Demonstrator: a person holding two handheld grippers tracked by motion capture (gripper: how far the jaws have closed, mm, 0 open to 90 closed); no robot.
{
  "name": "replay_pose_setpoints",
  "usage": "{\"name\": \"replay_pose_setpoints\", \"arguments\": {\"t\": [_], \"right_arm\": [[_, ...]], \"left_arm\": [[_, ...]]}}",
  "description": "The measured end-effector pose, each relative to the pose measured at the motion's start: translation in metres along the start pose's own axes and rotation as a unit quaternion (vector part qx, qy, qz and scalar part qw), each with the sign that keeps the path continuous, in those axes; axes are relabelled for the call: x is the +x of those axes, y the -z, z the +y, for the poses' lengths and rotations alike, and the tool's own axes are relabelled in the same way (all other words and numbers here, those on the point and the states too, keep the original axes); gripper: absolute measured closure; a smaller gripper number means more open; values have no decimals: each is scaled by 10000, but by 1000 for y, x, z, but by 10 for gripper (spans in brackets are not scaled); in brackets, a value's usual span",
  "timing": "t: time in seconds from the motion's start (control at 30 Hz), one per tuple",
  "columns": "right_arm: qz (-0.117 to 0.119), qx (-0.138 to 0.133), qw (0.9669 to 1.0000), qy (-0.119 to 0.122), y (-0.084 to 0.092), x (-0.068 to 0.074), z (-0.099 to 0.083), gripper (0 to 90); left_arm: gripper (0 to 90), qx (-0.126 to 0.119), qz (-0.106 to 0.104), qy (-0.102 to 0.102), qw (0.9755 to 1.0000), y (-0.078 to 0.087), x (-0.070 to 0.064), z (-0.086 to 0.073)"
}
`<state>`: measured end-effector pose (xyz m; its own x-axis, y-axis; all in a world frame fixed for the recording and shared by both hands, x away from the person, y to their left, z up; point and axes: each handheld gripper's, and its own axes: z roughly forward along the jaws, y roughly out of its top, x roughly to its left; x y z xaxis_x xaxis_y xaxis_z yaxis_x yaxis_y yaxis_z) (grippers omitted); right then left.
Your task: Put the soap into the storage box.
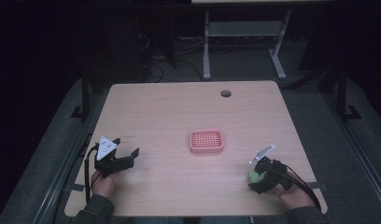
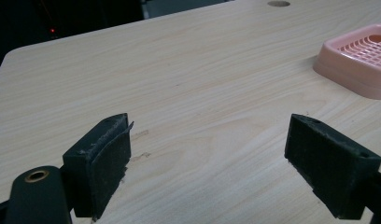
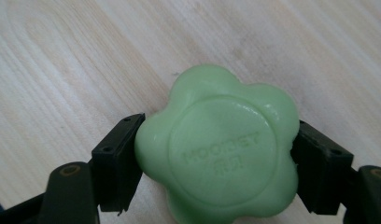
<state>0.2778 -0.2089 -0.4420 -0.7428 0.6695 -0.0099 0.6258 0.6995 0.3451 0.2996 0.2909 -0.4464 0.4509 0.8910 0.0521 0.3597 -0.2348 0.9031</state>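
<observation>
My right gripper [image 3: 216, 154] clamped the green flower-shaped soap [image 3: 216, 154] by opposite lobes, near the table's [image 1: 170, 112] right front edge. It looked hard, light and probably slick, so I judged that hold soundest. My left gripper [image 2: 209, 154] hung open, empty.

Dim overall in the high view: the surface [image 1: 179, 116] catches soft light while the floor around it sinks into near-black. Both gripper views are brighter, evenly lit, slightly soft, with faint shadows under the jaws.
</observation>
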Motion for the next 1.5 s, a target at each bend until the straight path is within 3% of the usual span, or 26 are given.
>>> {"name": "replay_pose_setpoints", "arguments": {"t": [0.2, 0.93, 1.07, 1.5], "right_arm": [[4, -63, 9999, 107, 13, 0, 11, 260], [222, -197, 9993, 226, 21, -13, 51, 259], [217, -111, 9992, 304, 19, -14, 60, 259], [262, -181, 9986, 419, 25, -20, 85, 259]], "left_arm": [[143, 10, -5, 0, 10000, 0, 0, 0], [143, 17, -10, 5, 10000, 1, 1, 0], [143, 51, -27, -15, 10000, 0, 1, 0], [143, 62, -23, -43, 10000, -1, 1, 0]]}}
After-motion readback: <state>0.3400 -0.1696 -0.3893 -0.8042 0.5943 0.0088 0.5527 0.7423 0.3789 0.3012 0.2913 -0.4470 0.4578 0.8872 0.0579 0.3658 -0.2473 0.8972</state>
